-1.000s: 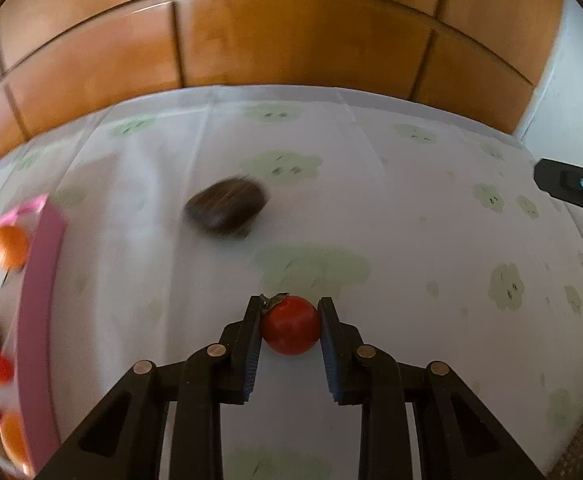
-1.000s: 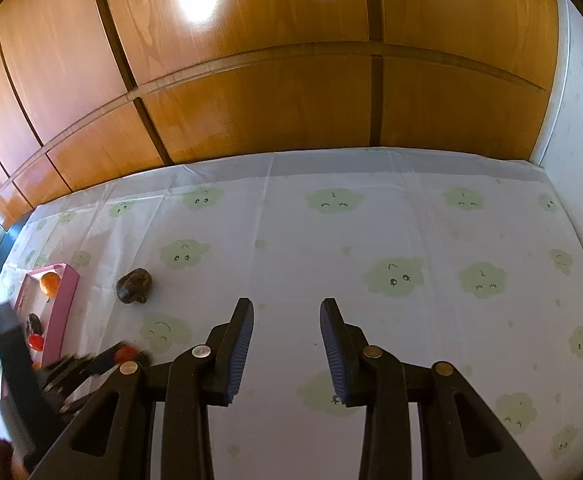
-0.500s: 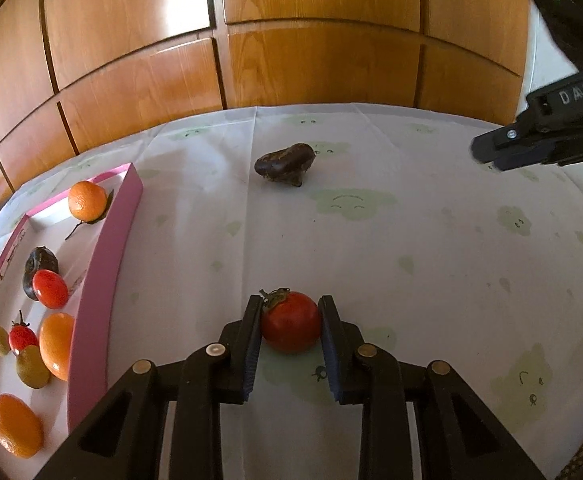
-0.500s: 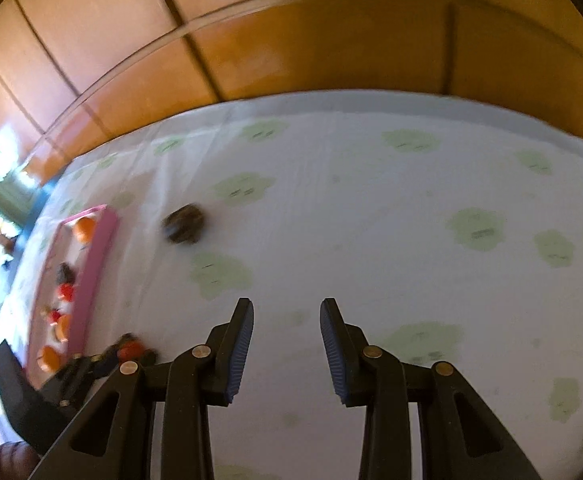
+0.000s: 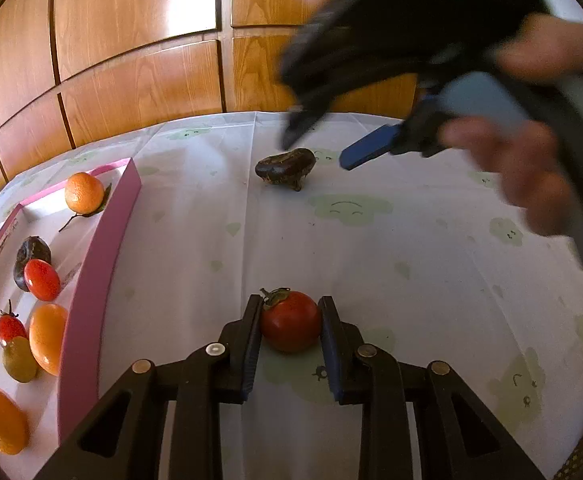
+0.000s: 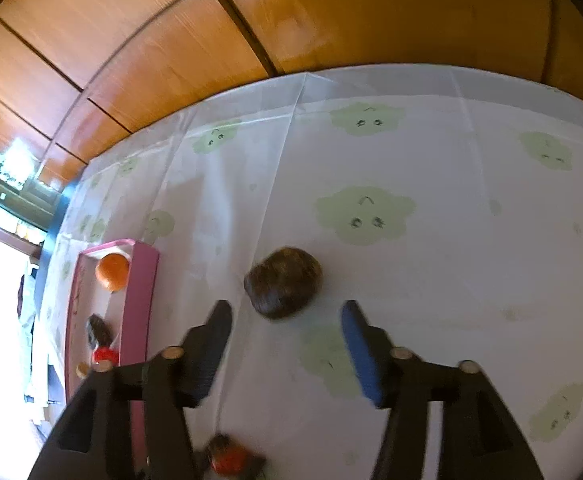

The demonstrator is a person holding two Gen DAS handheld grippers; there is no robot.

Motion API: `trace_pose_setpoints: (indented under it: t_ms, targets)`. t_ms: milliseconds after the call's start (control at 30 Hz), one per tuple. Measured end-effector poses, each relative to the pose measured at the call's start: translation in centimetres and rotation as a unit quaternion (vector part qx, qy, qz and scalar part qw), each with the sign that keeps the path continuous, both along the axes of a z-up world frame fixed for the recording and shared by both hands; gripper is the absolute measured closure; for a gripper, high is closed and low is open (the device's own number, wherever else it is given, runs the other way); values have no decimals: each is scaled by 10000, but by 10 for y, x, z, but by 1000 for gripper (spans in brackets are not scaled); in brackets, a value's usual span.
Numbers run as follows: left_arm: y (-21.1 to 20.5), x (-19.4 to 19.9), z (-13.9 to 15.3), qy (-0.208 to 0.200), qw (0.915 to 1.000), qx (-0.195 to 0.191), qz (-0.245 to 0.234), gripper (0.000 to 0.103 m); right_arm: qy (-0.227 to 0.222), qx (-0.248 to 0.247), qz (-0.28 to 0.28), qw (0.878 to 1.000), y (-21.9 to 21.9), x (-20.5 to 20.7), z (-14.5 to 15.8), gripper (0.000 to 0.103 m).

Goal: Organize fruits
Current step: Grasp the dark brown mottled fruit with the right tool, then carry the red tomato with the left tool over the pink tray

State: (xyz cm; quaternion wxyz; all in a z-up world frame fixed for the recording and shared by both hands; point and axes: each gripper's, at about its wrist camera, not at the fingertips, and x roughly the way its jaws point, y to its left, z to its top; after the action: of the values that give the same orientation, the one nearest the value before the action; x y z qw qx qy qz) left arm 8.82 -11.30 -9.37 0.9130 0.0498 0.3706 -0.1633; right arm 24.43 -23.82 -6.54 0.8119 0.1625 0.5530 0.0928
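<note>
Your left gripper (image 5: 290, 322) fingers are clenched on the round red tomato (image 5: 290, 326) above the cloud-print table (image 5: 411, 260). Your right gripper (image 6: 285, 320) fingers are spread wide just short of the dark brown wrinkled fruit (image 6: 283, 282), beside the pink tray (image 6: 139, 300).

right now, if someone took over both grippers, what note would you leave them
Left hand-held gripper: shut on the round red tomato with the green stem, above the white cloud-print tablecloth.
Right hand-held gripper: open, empty, fingers either side of the dark brown wrinkled fruit lying on the cloth, not yet gripping.
Pink-walled tray on the left already holds several orange, red, green and dark fruits.
Left to do: tomato into the tray, then grasp the brown fruit and bring it over.
</note>
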Motion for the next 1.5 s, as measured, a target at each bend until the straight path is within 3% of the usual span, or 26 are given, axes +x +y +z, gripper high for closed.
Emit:
trace_pose_setpoints:
  t_ms: [233, 300, 367, 567, 867, 1033, 1300, 1500]
  targets:
    - [2, -1, 0, 2, 10000, -80, -13, 75, 23, -587, 180, 9981, 20, 19, -15, 44]
    - [2, -1, 0, 3, 10000, -90, -15, 75, -32, -723, 278, 9970, 22, 20, -14, 51]
    - [2, -1, 0, -4, 10000, -84, -16, 75, -45, -840, 421, 9956, 23, 16, -12, 51]
    - [1, -1, 0, -7, 10000, -77, -17, 75, -85, -1036, 845, 9910, -3, -24, 0, 51]
    - [0, -1, 0, -2, 10000, -68, -18, 75, 167, -1699, 918, 9810, -57, -90, -7, 51]
    - [0, 0, 2, 60, 10000, -6, -53, 75, 15, -1588, 735, 9846, -67, -98, -13, 51]
    - [-1, 6, 11, 355, 9991, 197, -131, 76, -104, -1768, 833, 9807, -63, -97, -16, 51]
    - [7, -10, 35, 274, 9995, 118, -54, 76, -94, -1932, 1010, 9759, -55, -102, -16, 55]
